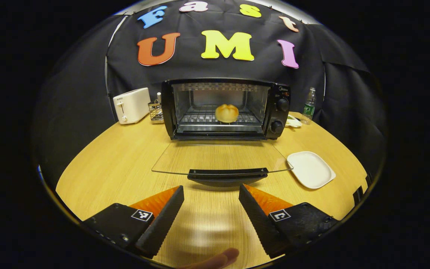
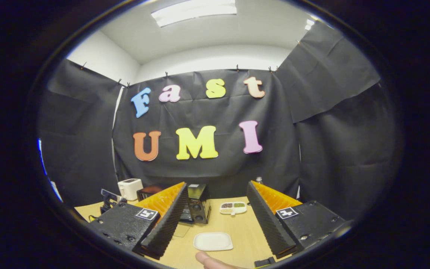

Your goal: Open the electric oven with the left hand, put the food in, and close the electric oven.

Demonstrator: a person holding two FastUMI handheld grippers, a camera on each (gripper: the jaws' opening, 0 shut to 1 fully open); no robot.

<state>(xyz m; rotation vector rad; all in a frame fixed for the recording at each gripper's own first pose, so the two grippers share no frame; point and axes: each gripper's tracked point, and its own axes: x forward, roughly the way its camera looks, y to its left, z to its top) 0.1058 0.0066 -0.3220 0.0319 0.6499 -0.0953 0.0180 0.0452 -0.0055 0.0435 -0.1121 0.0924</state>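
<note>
Left gripper view, left to right: toaster (image 1: 131,105) at table's far left, then electric oven (image 1: 226,108), its cavity holding the bun (image 1: 226,113) on the rack. Glass door (image 1: 220,157) is dropped flat toward the camera; door handle (image 1: 227,174) runs crosswise, straight ahead of the left gripper (image 1: 211,196) and just beyond its fingertips. Fingers stand apart, holding nothing. White plate (image 1: 311,169), bare, lies right of the door.

Right gripper view: right gripper (image 2: 217,196) raised, well back from the oven, fingers apart and empty; small dish (image 2: 233,208) with dark and green contents sits beyond.

Judgement: food is in; left gripper is nearer the handle, so closing is left to do.
</note>
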